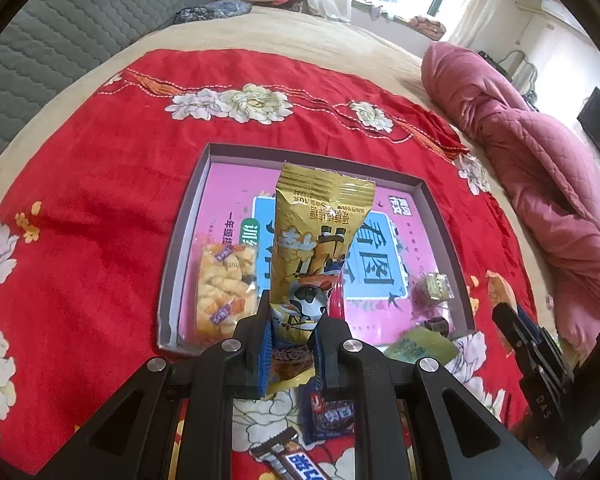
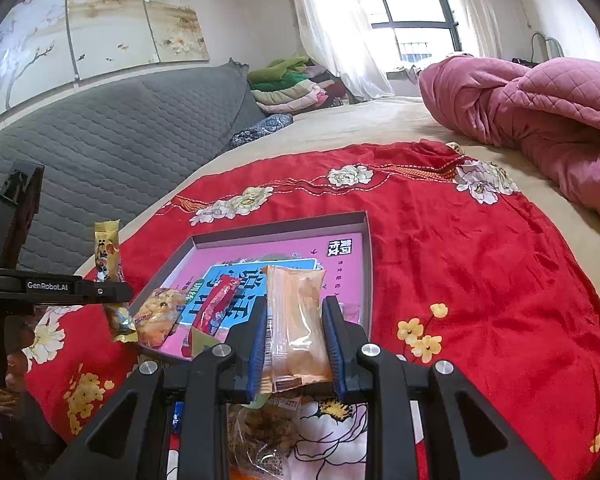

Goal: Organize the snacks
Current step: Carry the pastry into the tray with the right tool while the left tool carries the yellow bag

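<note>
The setting is a bedroom: a bed laid with a red floral satin cloth (image 1: 100,208), a grey quilted headboard (image 2: 112,152) behind it, a crumpled pink quilt (image 2: 540,108) at two o'clock, and a bright window beyond.

The left gripper (image 1: 290,344) is clamped on the lower end of a tall gold foil snack packet (image 1: 320,232), which stands upright above the near edge of a shallow grey cardboard box lid with a pink printed floor (image 1: 432,216). The right gripper (image 2: 296,344) is clamped on a translucent orange-wrapped pastry (image 2: 296,320), held over the lid's near right corner.

Already in the lid: a clear bag of yellow twisted crackers (image 1: 224,288) at nine o'clock of the gold packet, a small gold-wrapped sweet (image 1: 434,288) at three o'clock, and a slim red sachet (image 2: 216,304). A green packet (image 1: 420,348) lies at the lid's near right corner. A dark blue wrapper (image 1: 332,416) and a brown chocolate bar (image 1: 296,460) lie on the cloth at six o'clock, outside the lid.

Risks, as judged: both loads head for one container, so the grippers may collide. The gold packet is pinched low and may flop or slip. The lid sits on soft bedding and slick satin, so a nudge could shift it. The pastry may crush under pressure.

Legible writing: "GenRobot.AI" on the left gripper's arm in the right view. Chinese characters on the lid and wrappers appear inverted and are not reliably readable.
</note>
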Available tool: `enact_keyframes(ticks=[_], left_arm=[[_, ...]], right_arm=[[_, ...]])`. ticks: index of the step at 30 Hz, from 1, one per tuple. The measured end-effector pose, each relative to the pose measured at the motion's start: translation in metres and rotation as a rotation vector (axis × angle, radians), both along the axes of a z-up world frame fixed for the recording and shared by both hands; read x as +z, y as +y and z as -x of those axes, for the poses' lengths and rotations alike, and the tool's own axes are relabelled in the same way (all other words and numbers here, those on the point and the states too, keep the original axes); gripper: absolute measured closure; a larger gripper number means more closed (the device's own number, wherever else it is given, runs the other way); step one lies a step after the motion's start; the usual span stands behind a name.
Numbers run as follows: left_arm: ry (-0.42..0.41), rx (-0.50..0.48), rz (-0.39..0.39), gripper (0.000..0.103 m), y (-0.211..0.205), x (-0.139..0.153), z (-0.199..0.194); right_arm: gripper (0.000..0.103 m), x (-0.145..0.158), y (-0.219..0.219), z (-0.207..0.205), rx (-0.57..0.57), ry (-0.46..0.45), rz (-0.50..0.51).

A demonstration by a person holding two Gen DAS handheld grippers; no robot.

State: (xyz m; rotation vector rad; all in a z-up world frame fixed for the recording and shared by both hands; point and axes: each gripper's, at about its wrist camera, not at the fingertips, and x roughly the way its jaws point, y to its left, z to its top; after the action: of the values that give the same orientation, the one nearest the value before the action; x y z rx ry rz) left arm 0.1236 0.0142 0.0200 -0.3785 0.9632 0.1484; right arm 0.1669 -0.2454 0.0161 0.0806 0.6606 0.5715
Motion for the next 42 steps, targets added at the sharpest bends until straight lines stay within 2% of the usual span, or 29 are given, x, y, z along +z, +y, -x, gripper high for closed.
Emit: enact_keyframes(ticks=[20,42], left_arm=[[0.069,0.002,0.006,0.086,0.004,-0.033,-0.038],[0.127,-0.041,0.018,0.086,-0.006,-0.058,-0.047]], right_arm=[[0.076,-0.021,0.015,-0.029,-0.001,0.039,0.028],[0.076,-0.034,0.016,-0.040,-0.023,0.061,0.037]])
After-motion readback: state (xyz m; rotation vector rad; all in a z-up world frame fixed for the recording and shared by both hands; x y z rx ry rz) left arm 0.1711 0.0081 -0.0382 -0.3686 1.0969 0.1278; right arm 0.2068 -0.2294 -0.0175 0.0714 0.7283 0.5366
